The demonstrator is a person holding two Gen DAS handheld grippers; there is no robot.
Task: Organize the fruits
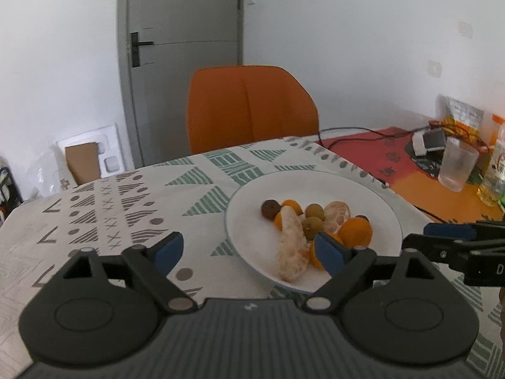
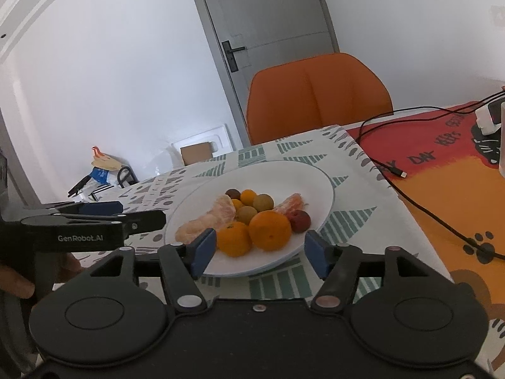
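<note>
A white plate (image 1: 372, 195) (image 2: 309, 177) sits on the patterned tablecloth and holds a pile of fruit: oranges (image 2: 270, 230), peeled orange segments (image 1: 292, 248) (image 2: 221, 210), small green and brown round fruits (image 1: 315, 211) (image 2: 263, 202). My left gripper (image 1: 249, 249) is open and empty, just in front of the plate's near-left rim. My right gripper (image 2: 260, 251) is open and empty at the plate's near rim, its jaws either side of the two front oranges. The right gripper also shows at the right edge of the left wrist view (image 1: 448, 237).
An orange chair (image 1: 249, 107) (image 2: 318, 94) stands behind the table. A black cable (image 2: 410, 186) lies across an orange-red mat (image 2: 442, 189). A glass (image 1: 457, 167), bottle (image 1: 495, 170) and charger (image 1: 426, 142) stand at the right. A grey door (image 1: 183, 31) is behind.
</note>
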